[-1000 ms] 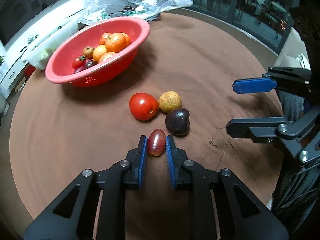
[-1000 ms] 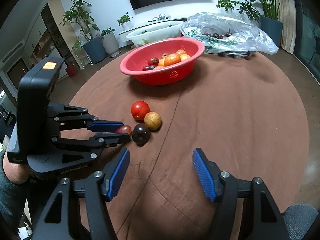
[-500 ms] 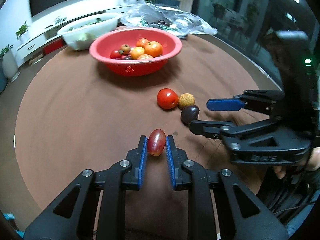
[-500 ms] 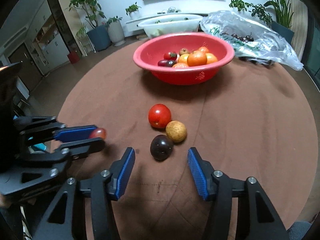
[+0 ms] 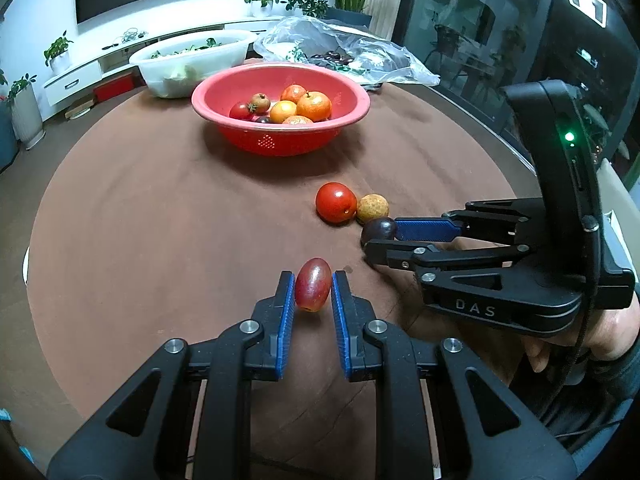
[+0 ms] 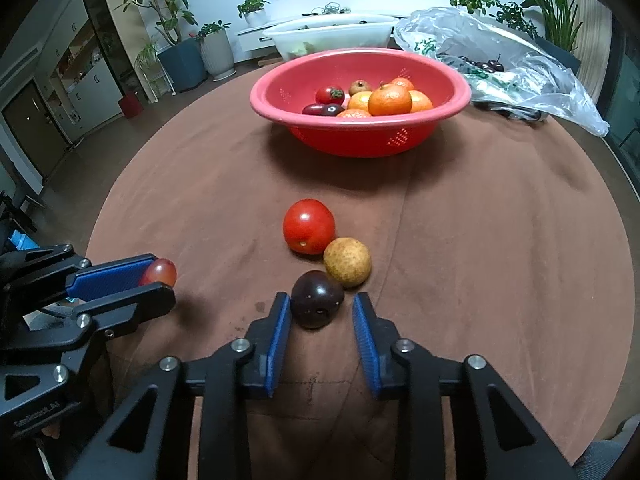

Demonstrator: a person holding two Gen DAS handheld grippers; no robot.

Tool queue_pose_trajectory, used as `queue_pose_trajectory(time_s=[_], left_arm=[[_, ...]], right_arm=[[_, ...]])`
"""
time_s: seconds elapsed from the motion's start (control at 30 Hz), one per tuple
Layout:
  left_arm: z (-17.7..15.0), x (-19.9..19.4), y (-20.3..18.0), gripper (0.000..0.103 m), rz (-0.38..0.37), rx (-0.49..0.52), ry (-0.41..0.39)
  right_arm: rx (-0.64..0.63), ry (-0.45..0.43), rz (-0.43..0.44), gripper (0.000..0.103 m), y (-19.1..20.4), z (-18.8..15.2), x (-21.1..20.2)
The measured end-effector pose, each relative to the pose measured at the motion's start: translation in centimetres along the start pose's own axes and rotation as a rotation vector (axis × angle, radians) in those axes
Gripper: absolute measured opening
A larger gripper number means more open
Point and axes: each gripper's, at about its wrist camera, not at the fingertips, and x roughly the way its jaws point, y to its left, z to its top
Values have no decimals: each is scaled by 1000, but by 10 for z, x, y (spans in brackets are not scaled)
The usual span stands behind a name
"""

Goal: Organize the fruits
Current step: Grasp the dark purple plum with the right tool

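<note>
My left gripper [image 5: 313, 277] is shut on a small oval red fruit [image 5: 313, 294] and holds it above the brown table; the right wrist view shows this fruit [image 6: 161, 271] at the left. My right gripper [image 6: 320, 300] straddles a dark plum [image 6: 317, 299] on the table. Its jaws are closing: the left pad touches the plum and a small gap shows at the right pad. Just beyond lie a red tomato [image 6: 309, 226] and a yellowish rough-skinned fruit [image 6: 347, 262]. A red bowl [image 6: 360, 140] at the back holds oranges, tomatoes and dark fruits.
Behind the bowl stand a white tub [image 5: 192, 56] and a crumpled plastic bag [image 5: 360, 56] with dark cherries. The round table's edge [image 5: 40, 224] curves close on the left. A person's hand [image 5: 600, 336] carries the right gripper.
The right gripper moved forward over the dark plum and its jaws narrowed around it. The left gripper carried the red oval fruit up and away from the other fruits, rolling level.
</note>
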Motion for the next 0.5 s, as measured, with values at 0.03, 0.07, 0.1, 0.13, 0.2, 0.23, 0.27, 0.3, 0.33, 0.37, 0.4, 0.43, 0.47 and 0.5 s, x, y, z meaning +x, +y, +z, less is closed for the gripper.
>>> queue_pose_trajectory(time_s=[0.03, 0.07, 0.1, 0.13, 0.2, 0.23, 0.27, 0.3, 0.33, 0.37, 0.4, 0.43, 0.47, 0.5], left_arm=[[0, 0, 0, 17, 0, -1, 0], [0, 0, -1, 17, -1, -2, -1], [0, 0, -1, 17, 0, -2, -1], [0, 0, -1, 17, 0, -3, -2], [0, -1, -1, 17, 1, -5, -4], [1, -1, 0, 17, 2, -6, -5], [1, 0, 0, 17, 2, -7, -6], [1, -1, 0, 17, 2, -8, -7], [2, -1, 0, 17, 1, -9, -9], [2, -2, 0, 17, 0, -10, -11], [2, -2, 0, 17, 0, -11, -13], [3, -3, 1, 17, 0, -11, -16], [4, -3, 1, 17, 0, -13, -18], [6, -3, 2, 17, 0, -14, -20]], right_arm=[[-1, -2, 1, 29, 0, 0, 0], [-2, -2, 2, 29, 0, 0, 0], [0, -3, 4, 29, 0, 0, -1], [3, -5, 7, 29, 0, 0, -2], [11, -9, 17, 29, -1, -1, -5], [16, -11, 23, 29, -2, -1, -7], [20, -13, 29, 29, -2, -1, -9], [24, -17, 36, 29, -3, -1, -12], [27, -20, 41, 29, -3, -1, -15], [31, -25, 50, 29, -3, -1, -18], [37, -32, 60, 29, -5, -1, -22], [43, -39, 71, 29, -6, 0, -26], [49, -46, 81, 29, -8, 1, -30], [55, -52, 87, 29, -10, 2, -33]])
